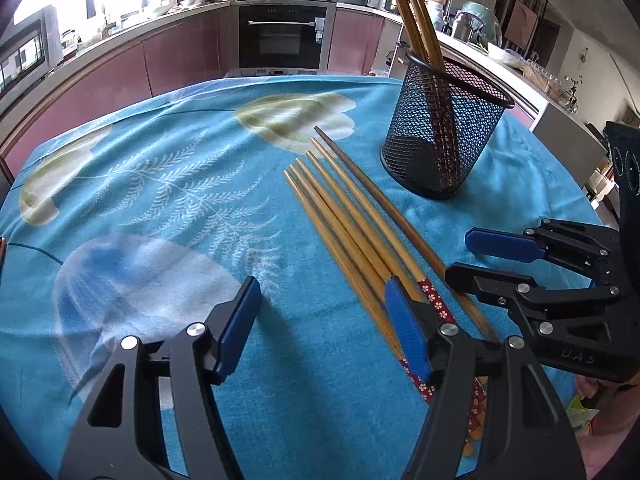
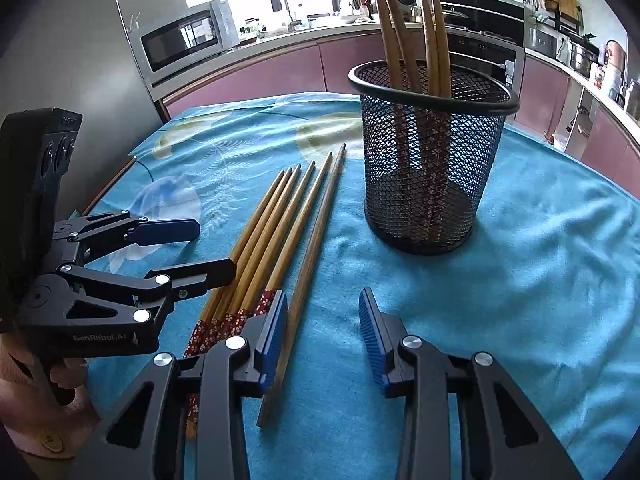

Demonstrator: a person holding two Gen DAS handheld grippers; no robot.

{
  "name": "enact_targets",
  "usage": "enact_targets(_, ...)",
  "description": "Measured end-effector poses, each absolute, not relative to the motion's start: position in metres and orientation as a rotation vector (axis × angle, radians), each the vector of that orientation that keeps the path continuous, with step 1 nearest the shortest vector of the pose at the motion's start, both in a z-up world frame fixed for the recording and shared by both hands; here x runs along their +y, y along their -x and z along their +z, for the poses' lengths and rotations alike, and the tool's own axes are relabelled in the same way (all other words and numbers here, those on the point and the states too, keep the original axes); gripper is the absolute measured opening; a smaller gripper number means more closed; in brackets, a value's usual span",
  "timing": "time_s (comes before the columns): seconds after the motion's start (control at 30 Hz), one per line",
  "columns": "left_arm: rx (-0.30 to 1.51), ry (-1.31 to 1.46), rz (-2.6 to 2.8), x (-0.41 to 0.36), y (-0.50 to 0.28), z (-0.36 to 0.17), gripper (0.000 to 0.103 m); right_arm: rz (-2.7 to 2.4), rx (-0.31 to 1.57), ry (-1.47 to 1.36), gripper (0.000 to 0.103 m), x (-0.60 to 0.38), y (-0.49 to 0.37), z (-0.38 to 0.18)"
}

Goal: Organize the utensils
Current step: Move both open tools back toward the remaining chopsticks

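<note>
Several wooden chopsticks (image 1: 344, 216) lie side by side on the blue floral cloth, some with red flowered ends; they also show in the right wrist view (image 2: 280, 224). A black mesh cup (image 1: 440, 132) stands upright behind them with several chopsticks in it, also in the right wrist view (image 2: 428, 160). My left gripper (image 1: 320, 320) is open and empty, low over the cloth, its right finger over the chopsticks' near ends. My right gripper (image 2: 324, 332) is open and empty just right of the chopsticks. Each gripper shows in the other's view: the right gripper (image 1: 472, 256) and the left gripper (image 2: 212, 248).
The table under the blue cloth (image 1: 160, 200) ends at a far edge before pink kitchen cabinets and an oven (image 1: 284, 36). A microwave (image 2: 184, 40) stands at the far left. A counter with pots runs along the right.
</note>
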State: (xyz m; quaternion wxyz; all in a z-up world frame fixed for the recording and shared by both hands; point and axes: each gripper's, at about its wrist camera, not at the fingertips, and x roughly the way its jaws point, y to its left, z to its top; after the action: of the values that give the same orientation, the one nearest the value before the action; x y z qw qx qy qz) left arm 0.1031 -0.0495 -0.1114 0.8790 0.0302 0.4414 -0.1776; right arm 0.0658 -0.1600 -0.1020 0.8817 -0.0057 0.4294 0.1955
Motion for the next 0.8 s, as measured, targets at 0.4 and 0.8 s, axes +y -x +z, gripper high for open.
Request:
enact_targets(0.4,0.918,-0.094,-0.363,-0.048,-0.106,-0.111,0.05,0.413,0.898,0.023,0.032,-0.153,-0.073,-0.104)
enact_targets(0.8,0.933,-0.113,-0.341,-0.037,-0.114,-0.112,0.036,0.406,0.913,0.05,0.025,-0.152,-0.078,-0.102)
